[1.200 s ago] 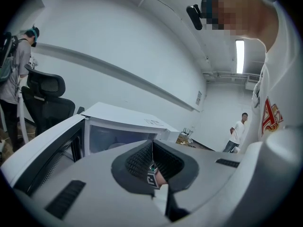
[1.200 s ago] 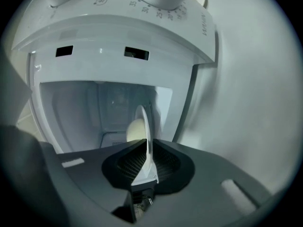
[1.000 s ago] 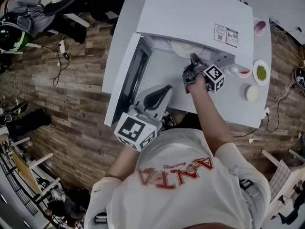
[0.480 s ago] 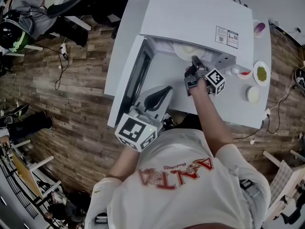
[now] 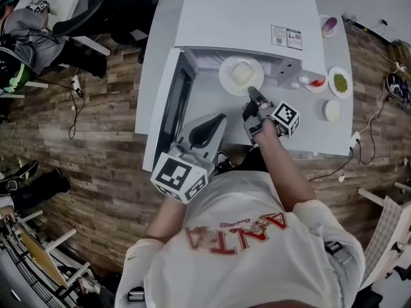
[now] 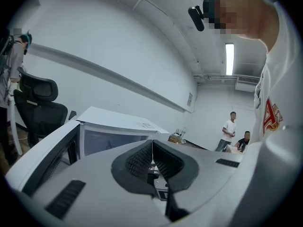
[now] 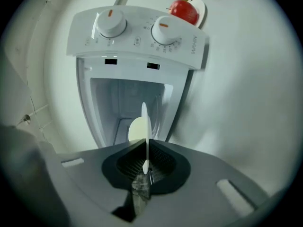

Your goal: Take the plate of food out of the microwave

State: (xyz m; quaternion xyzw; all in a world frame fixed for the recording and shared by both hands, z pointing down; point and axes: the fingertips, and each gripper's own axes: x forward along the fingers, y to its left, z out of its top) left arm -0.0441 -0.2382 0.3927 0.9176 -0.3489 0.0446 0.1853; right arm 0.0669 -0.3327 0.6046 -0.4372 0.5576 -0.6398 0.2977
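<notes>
clear: table (image 5: 314, 140) front | left blocked: open microwave door (image 5: 174, 104) | right: small dishes (image 5: 339, 82) crowd table

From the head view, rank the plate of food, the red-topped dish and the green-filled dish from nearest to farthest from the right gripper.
1. Plate of food: its rim is clamped in the right gripper, straight ahead of it.
2. Red-topped dish: on the table, off to the right.
3. Green-filled dish: just beyond the red one, farther right.
</notes>
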